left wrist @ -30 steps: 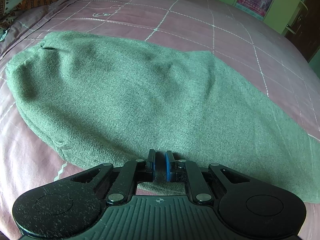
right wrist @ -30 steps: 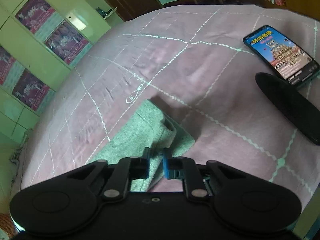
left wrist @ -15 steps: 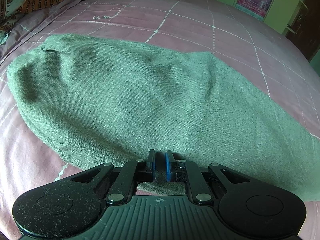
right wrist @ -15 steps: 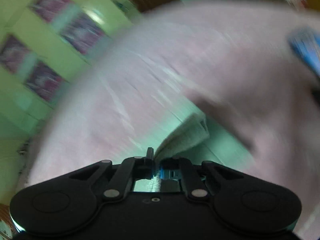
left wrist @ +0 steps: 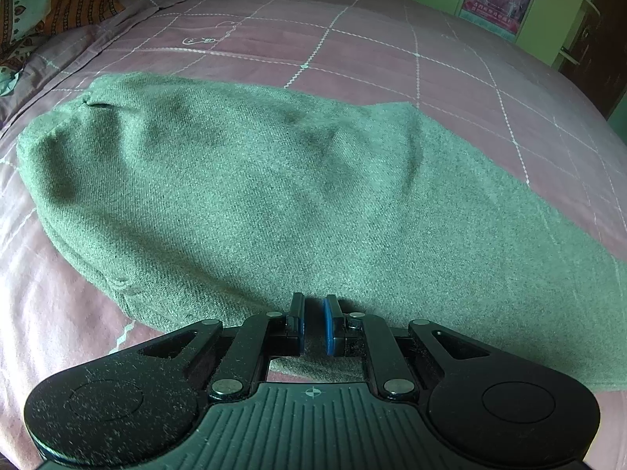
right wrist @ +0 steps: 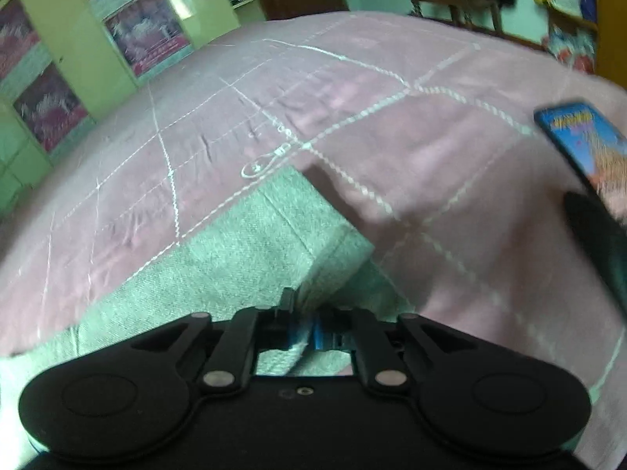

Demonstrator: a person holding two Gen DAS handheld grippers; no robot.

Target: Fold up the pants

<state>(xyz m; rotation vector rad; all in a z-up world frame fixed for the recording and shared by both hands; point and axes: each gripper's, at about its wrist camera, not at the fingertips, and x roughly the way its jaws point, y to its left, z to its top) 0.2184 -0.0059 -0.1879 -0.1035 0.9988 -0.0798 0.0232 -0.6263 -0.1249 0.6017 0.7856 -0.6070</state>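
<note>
Green pants point(left wrist: 274, 203) lie flat on the pink bedspread point(left wrist: 372, 55), the landmark for all places below. In the left wrist view the cloth runs as one broad band across the middle of the bedspread, its rounded end toward the bedspread's left edge and the rest running off toward the right edge. Surface mostly smooth, a few shallow dark creases near the centre.

Left gripper point(left wrist: 312, 325): jaws nearly closed, blue pads pinching the near edge of the pants; cloth fills the narrow gap between them.

Right gripper point(right wrist: 303, 331): jaws close together, with a hemmed corner of the pants point(right wrist: 274, 243) rising from between the pads as a raised ridge. The jaws have just been opening a little; cloth is between them and the pads appear to be touching it. Frame is motion-blurred, so contact is not crisp.

Outward on the bedspread, right wrist view: a phone point(right wrist: 580, 137) with a lit, colourful screen lies near the right edge, well apart from the pants. A dark elongated object point(right wrist: 599, 235) lies just beside it; identity cannot be told.

Beyond the bedspread's far edge: a green cupboard with posters on the doors point(right wrist: 51, 105). Patterned pillow point(left wrist: 43, 4) at the far left corner in the left wrist view.
</note>
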